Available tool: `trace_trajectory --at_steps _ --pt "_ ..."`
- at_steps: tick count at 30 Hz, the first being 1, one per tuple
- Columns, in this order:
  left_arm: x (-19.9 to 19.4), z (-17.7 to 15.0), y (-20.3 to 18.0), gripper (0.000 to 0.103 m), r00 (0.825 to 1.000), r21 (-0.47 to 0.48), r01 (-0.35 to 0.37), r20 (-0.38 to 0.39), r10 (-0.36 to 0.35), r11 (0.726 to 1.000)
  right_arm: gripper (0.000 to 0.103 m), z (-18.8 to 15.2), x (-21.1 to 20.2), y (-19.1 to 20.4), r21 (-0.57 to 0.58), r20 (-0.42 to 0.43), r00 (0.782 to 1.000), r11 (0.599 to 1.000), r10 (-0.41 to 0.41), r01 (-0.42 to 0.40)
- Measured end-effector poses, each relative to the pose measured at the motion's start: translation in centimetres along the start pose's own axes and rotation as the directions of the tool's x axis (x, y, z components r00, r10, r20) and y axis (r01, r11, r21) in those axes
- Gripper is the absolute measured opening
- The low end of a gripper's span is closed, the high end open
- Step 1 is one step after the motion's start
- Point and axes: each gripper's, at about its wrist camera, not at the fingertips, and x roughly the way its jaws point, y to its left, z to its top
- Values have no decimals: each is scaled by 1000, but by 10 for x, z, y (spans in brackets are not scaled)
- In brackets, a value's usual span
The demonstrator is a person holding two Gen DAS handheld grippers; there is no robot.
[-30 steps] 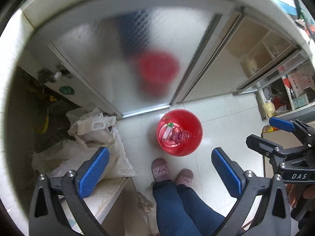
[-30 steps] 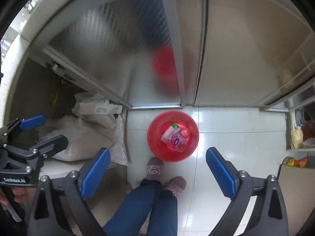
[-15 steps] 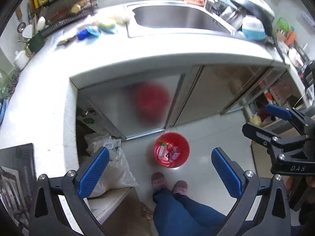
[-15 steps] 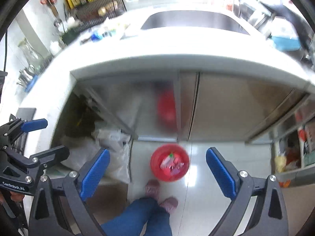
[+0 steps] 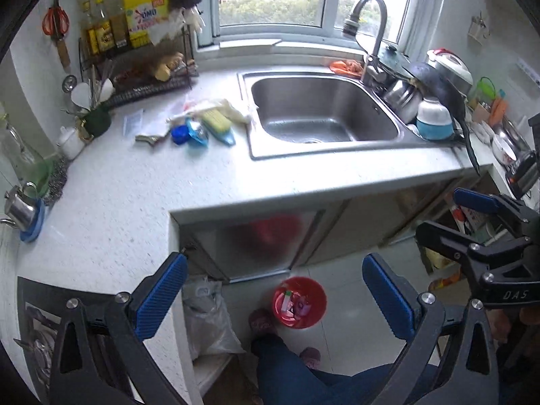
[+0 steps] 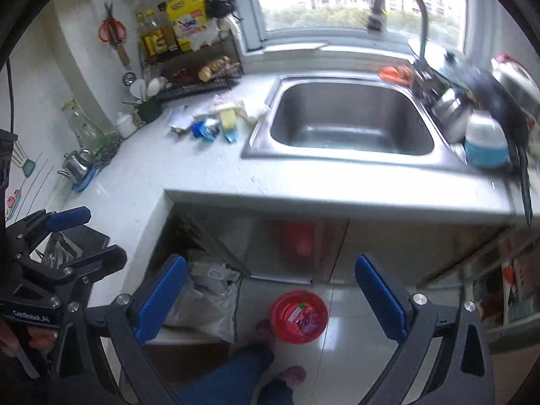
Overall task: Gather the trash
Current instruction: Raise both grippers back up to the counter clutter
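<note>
A red bin (image 5: 299, 302) (image 6: 299, 316) with several wrappers inside stands on the floor below the counter, by the person's feet. A pile of trash (image 5: 202, 125) (image 6: 216, 119) lies on the white counter left of the sink: blue packets, a yellow-topped blue item, white paper and plastic. My left gripper (image 5: 275, 295) is open and empty, held high above the floor. My right gripper (image 6: 270, 295) is open and empty too. In the left wrist view the right gripper (image 5: 472, 226) shows at the right edge. In the right wrist view the left gripper (image 6: 67, 233) shows at the left.
A steel sink (image 5: 320, 114) with a tap (image 5: 366, 27) fills the counter's middle. Pots and a blue-and-white container (image 5: 433, 118) crowd its right side. A rack of bottles (image 5: 135, 33), a small kettle (image 5: 18, 206) and a white sack (image 5: 207, 320) under the counter are at the left.
Both grippers have risen and tilted up from the floor, so the countertop, sink and window came into view and the red bin shrank. Both stayed open.
</note>
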Motion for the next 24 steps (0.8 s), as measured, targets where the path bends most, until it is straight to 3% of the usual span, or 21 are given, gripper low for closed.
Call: trace_trajectory --at_steps 12,24 --pt "23 84 53 103 999 -62 37 27 -35 997 100 82 40 11 -54 8 1000 999 3 -2" --pt "97 197 129 103 1000 -14 22 -12 -22 1000 100 187 125 24 -58 -34 999 998 -13 11"
